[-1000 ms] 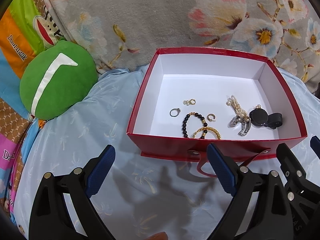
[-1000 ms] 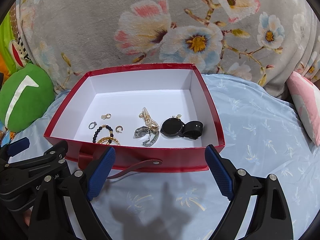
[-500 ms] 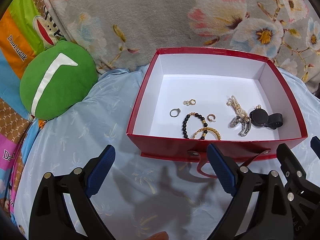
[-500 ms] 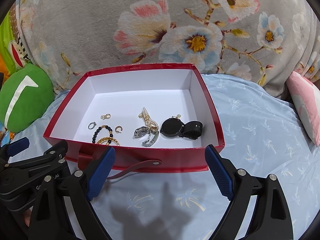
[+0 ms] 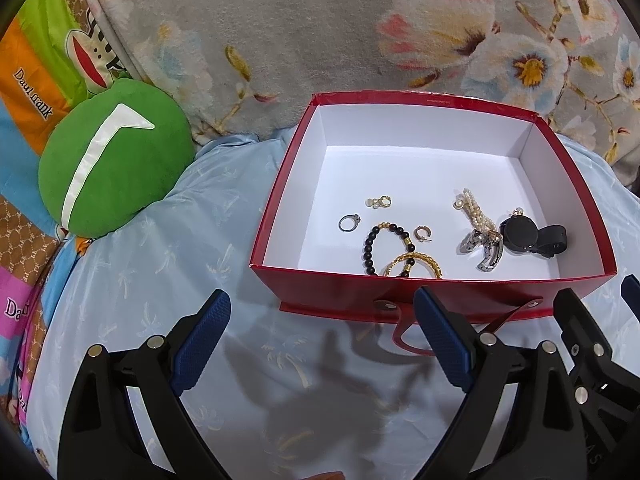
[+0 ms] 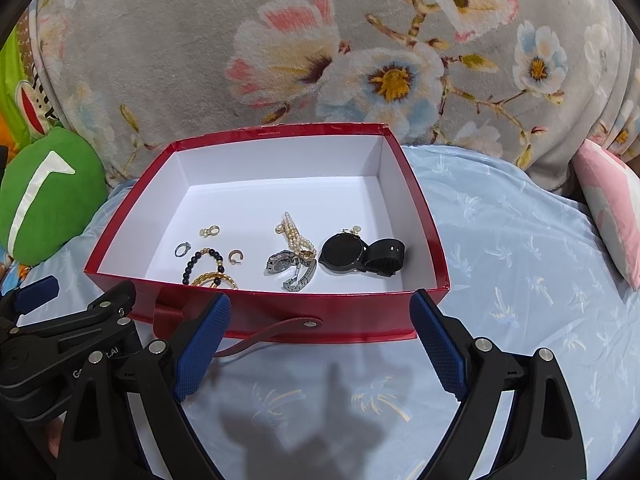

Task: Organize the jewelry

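Right wrist view — red box (image 6: 424,208) wall fronts black watch (image 6: 346,256), pearls (image 6: 294,234).

Box (image 5: 340,292) red outside, white inside, red strap (image 6: 260,336). Sheet (image 5: 160,264) pale blue with faint white palm print. Blanket (image 6: 240,40) grey with pink, white and blue flowers, yellow centres. Cushion (image 5: 112,160) green with a white stripe. Pillow (image 6: 612,208) pink. Watch (image 6: 348,256) black, second watch (image 6: 288,268) silver, bead bracelet (image 5: 372,248) black and gold, pearl strand (image 5: 476,216) cream. Gripper pads (image 5: 204,340) dark blue on black frames.
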